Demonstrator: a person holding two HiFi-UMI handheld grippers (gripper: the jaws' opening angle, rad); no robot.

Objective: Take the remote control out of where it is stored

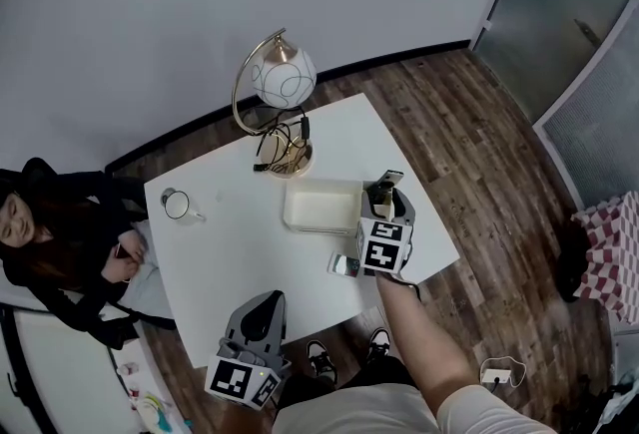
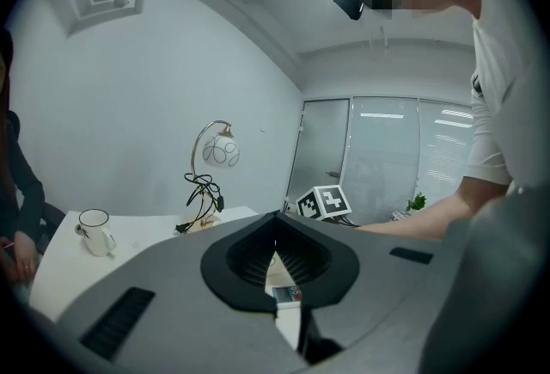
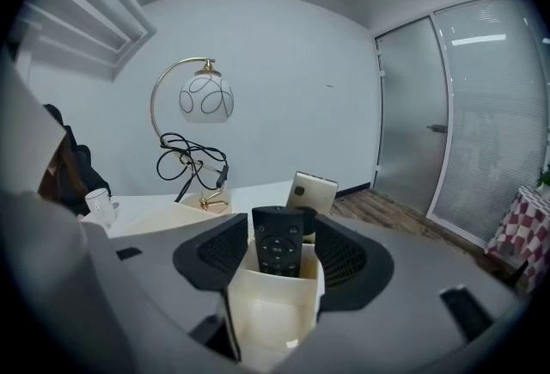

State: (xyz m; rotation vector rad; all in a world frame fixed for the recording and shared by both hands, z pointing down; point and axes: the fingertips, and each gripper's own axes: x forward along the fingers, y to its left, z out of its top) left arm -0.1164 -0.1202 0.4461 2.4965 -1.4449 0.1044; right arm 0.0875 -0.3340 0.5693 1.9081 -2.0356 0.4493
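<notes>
The wearer's bare forearm [image 1: 424, 342] fills the bottom of the head view, reaching up to the right tongs [image 1: 384, 198] above the right side of the white worktop [image 1: 230, 252]. The left tongs [image 1: 268, 302] hang at the near edge, drawn to a single point. On the worktop lie a small flat gadget [image 1: 344, 265] just beside the right tongs' marker cube, a shallow cream tray [image 1: 321, 206] in the middle, a white mug [image 1: 178, 205] to the left and a globe lamp [image 1: 283, 73] with a black cable [image 1: 280, 143] looped at its foot at the far edge. A person in dark clothes [image 1: 70, 252] sits at the left. In the left gripper view the left tongs meet at their tips with nothing between them. Through the slit below shows a piece of the gadget [image 2: 288, 292], and beyond stand the mug and lamp. In the right gripper view the right tongs stand wide apart, one on each side of a cream open-topped holder [image 3: 273, 303]; whether the pads touch its walls cannot be told. The black remote control [image 3: 278, 243] stands upright in the holder's far end, buttons facing the camera, its top above the rim. A tan flat device [image 3: 311, 192] leans just behind it.
</notes>
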